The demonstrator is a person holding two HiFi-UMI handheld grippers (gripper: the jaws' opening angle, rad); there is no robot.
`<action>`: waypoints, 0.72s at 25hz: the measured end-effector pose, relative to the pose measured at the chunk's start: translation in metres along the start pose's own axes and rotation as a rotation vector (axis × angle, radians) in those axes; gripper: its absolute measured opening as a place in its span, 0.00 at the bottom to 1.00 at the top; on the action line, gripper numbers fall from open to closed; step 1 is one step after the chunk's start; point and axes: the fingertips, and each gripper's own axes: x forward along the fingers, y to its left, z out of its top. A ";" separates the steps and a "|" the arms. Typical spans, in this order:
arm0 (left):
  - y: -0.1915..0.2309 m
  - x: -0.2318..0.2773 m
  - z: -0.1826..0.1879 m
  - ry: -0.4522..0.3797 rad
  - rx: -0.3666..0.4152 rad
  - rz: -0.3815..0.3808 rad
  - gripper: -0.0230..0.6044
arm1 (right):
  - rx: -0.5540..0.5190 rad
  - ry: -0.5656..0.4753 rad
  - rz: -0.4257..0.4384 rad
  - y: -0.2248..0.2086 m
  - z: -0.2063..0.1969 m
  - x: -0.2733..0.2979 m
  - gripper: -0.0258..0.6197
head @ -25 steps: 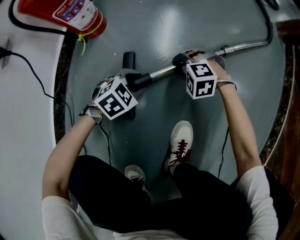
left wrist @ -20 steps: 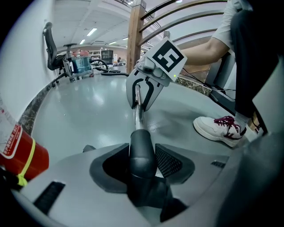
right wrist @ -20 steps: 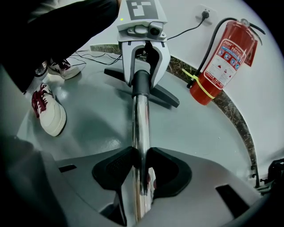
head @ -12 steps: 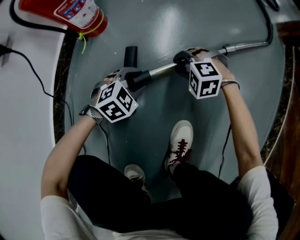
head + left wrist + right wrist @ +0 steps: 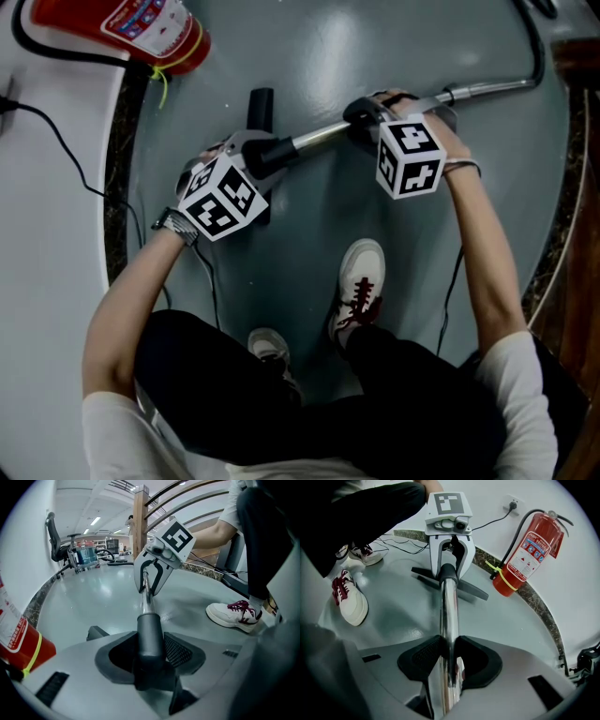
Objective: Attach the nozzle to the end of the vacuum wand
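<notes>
Left gripper clamps nozzle; right gripper clamps wand; extinguisher label illegible.

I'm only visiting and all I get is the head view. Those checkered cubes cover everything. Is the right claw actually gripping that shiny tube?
Observer: Yes. The right gripper view shows the right claw with both pads pressed on the chrome wand.
Visitor: And the left one?
Observer: In the left gripper view, the left claw is closed on the dark grey collar at the wand's end.
Visitor: What's the black piece sticking out past it?
Observer: The right gripper view shows more of it. It is a wide, flat nozzle head lying crosswise beyond the left claw.
</notes>
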 end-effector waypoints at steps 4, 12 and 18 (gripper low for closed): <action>-0.001 -0.002 0.003 0.001 -0.030 -0.057 0.33 | -0.010 0.006 -0.001 0.004 0.000 0.003 0.27; -0.008 0.006 -0.001 0.021 -0.011 -0.066 0.33 | 0.000 0.002 0.004 0.010 -0.002 0.007 0.27; 0.000 0.007 0.000 0.046 0.089 0.058 0.32 | 0.011 0.003 -0.015 0.003 -0.002 0.006 0.27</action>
